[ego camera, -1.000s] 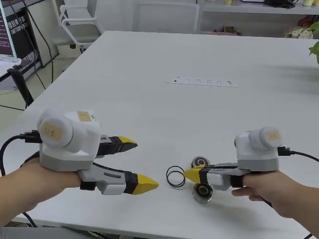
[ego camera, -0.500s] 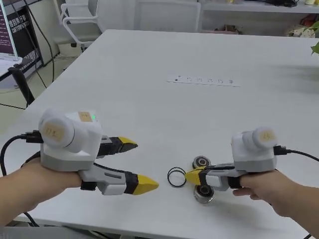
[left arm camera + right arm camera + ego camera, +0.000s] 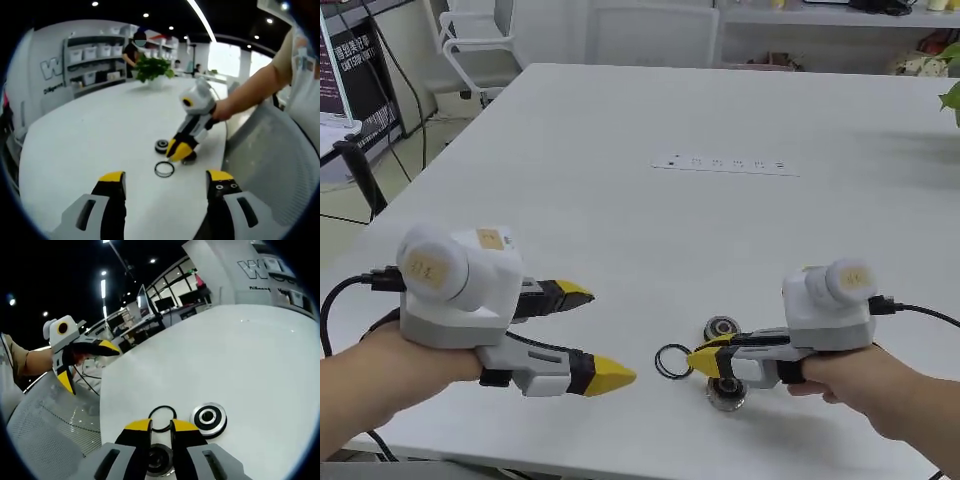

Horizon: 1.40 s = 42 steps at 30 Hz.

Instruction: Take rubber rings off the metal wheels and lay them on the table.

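Right gripper [image 3: 161,426] jaws narrow, nothing seen between; left gripper [image 3: 601,335] wide, idle. Rubber rings [image 3: 672,361] lie on table [image 3: 620,180], 9 o'clock from near wheel [image 3: 725,392] (2nd wheel [image 3: 722,326] at 12 o'clock). Risk: low tips nudge near wheel, which rolls off edge at 6 o'clock.

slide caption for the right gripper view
Right claw at the near edge of a black rubber ring lying on the white table, one metal wheel beside it, second wheel under the claw.

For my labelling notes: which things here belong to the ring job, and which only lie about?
Job: loose rubber ring, far metal wheel, near metal wheel under the right gripper.
Lying about: socket strip, potted plant, chair.
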{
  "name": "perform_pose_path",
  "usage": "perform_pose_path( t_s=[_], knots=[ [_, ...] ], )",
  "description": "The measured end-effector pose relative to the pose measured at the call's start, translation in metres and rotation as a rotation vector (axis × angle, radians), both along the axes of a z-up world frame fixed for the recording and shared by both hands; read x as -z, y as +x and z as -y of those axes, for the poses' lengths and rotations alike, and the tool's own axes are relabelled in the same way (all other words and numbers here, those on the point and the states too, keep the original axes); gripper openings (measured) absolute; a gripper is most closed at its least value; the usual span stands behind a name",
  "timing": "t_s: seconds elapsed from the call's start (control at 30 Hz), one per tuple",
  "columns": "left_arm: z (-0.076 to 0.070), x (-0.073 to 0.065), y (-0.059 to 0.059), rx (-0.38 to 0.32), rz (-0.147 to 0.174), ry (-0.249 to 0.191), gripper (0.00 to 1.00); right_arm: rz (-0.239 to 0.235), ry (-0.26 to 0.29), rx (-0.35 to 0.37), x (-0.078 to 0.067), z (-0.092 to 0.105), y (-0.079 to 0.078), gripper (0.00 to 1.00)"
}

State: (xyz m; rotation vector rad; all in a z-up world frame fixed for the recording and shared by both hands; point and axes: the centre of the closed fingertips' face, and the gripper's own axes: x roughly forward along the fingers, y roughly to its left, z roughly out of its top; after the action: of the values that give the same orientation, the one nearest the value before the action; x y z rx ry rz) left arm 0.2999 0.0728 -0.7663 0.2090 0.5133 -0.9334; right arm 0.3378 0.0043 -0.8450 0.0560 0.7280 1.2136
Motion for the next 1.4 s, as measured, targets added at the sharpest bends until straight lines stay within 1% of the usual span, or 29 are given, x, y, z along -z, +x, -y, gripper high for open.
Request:
perform_pose_path(
  t_s=[0.1, 0.17, 0.27, 0.4, 0.63, 0.87, 1.03, 1.27, 1.4],
  knots=[
    [0.001, -0.001, 0.001, 0.000, -0.002, 0.000, 0.66, 0.003, 0.001, -0.002, -0.002, 0.002, -0.002, 0.16],
    [0.001, -0.001, 0.002, 0.001, -0.001, 0.002, 0.66, 0.008, 0.015, -0.006, -0.006, 0.003, -0.003, 0.16],
    [0.001, -0.002, 0.003, 0.002, -0.001, 0.004, 0.66, 0.019, 0.046, -0.001, -0.017, 0.004, -0.003, 0.17],
    [0.003, -0.002, 0.006, 0.005, -0.006, 0.005, 0.66, 0.034, 0.052, 0.004, -0.022, 0.007, -0.001, 0.19],
    [0.008, -0.004, 0.013, 0.015, -0.006, 0.011, 0.65, 0.061, 0.079, 0.031, -0.037, 0.019, 0.007, 0.21],
    [0.015, -0.002, 0.021, 0.032, -0.010, 0.022, 0.65, 0.090, 0.092, 0.072, -0.045, 0.035, 0.018, 0.23],
    [0.017, 0.001, 0.029, 0.040, -0.015, 0.031, 0.65, 0.109, 0.091, 0.111, -0.045, 0.050, 0.027, 0.25],
    [0.026, 0.005, 0.038, 0.053, -0.015, 0.031, 0.63, 0.126, 0.080, 0.144, -0.043, 0.065, 0.037, 0.26],
    [0.030, 0.007, 0.043, 0.062, -0.015, 0.033, 0.62, 0.153, 0.050, 0.146, -0.038, 0.073, 0.042, 0.28]
  ],
)
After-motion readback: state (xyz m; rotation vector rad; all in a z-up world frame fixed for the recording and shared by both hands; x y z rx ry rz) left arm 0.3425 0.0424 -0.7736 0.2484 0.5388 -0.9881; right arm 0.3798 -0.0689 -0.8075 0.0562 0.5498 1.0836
